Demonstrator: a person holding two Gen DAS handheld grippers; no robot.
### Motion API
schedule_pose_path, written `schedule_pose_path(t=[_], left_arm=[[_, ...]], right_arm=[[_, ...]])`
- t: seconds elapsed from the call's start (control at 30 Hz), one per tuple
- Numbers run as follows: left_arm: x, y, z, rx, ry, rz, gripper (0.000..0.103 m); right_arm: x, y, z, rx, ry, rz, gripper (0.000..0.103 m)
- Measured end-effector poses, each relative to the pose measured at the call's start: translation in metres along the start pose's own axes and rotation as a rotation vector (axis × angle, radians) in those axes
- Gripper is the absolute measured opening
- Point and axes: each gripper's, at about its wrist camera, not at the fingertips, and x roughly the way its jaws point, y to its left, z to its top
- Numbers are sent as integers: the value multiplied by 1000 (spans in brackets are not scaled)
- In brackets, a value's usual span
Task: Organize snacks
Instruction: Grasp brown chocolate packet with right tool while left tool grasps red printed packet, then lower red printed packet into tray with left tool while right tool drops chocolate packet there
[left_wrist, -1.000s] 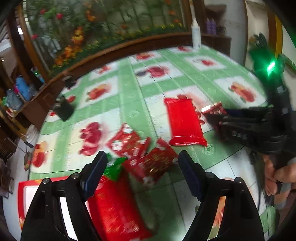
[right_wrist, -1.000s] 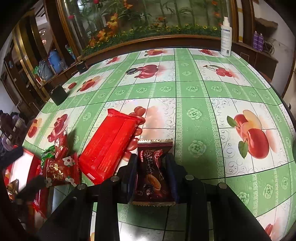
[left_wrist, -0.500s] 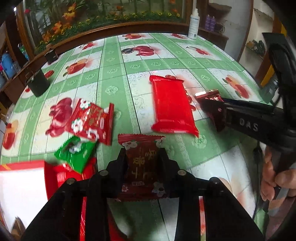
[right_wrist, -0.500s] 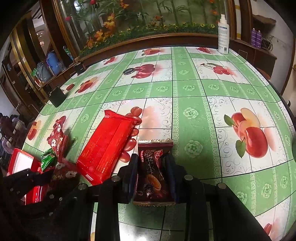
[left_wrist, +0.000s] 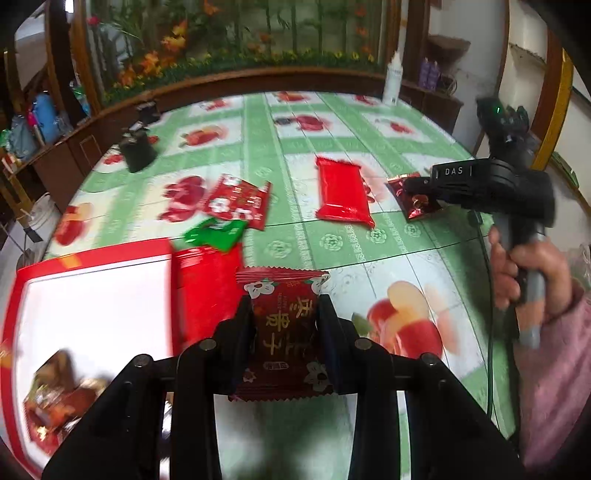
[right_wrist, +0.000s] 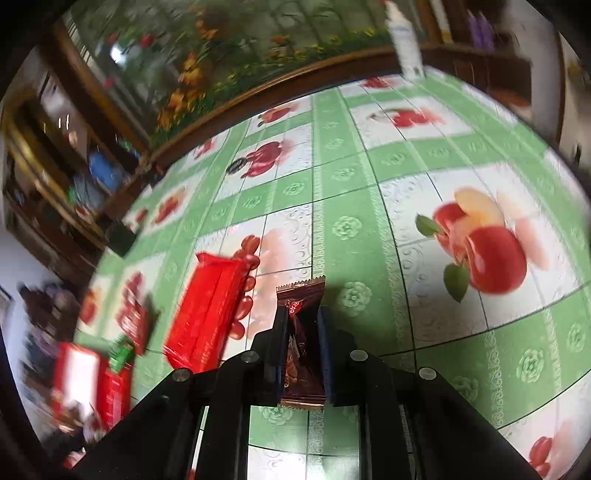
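My left gripper (left_wrist: 284, 306) is shut on a dark red packet (left_wrist: 282, 332) with white flowers and gold characters, held just right of the red box (left_wrist: 92, 254) with a white inside. In the right wrist view my right gripper (right_wrist: 303, 314) has its jaws closing on a shiny brown packet (right_wrist: 301, 291), which is squeezed narrow between the pads. That right gripper (left_wrist: 410, 188) also shows at the right of the left wrist view. On the table lie a long red packet (left_wrist: 341, 192), a red flowered packet (left_wrist: 238, 201) and a green packet (left_wrist: 216, 232).
Another red packet (left_wrist: 207, 291) lies against the box's right side, and several snacks (left_wrist: 55, 398) sit blurred inside it. A black object (left_wrist: 136, 151) and a white bottle (left_wrist: 393, 79) stand near the far table edge. A hand (left_wrist: 524, 273) in a pink sleeve holds the right gripper.
My left gripper closed on the dark red packet and carried it back beside the red box. My right gripper rolled and its jaws narrowed on the brown packet.
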Motion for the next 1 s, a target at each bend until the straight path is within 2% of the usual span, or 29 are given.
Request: schedule_pose_path(t=[0.2, 0.4, 0.5, 0.6, 0.67, 0.9, 1.0], left_arm=[[-46, 34, -17, -62, -78, 47, 31], [-73, 73, -38, -157, -119, 113, 32], [-81, 89, -50, -192, -131, 141, 32], [-83, 103, -61, -221, -134, 155, 32], [-83, 112, -69, -241, -130, 166, 32], [-78, 141, -90, -303, -105, 201, 32], [-78, 150, -97, -320, -99, 222, 32]], right_arm=[[-5, -24, 4, 154, 7, 200, 16], [-8, -24, 1, 197, -10, 300, 16], [-11, -11, -2, 176, -37, 310, 16], [-12, 14, -11, 131, -49, 331, 16], [-10, 29, -18, 116, -30, 378, 15], [8, 117, -57, 32, 101, 548, 15], [16, 155, -75, -30, 156, 585, 15]])
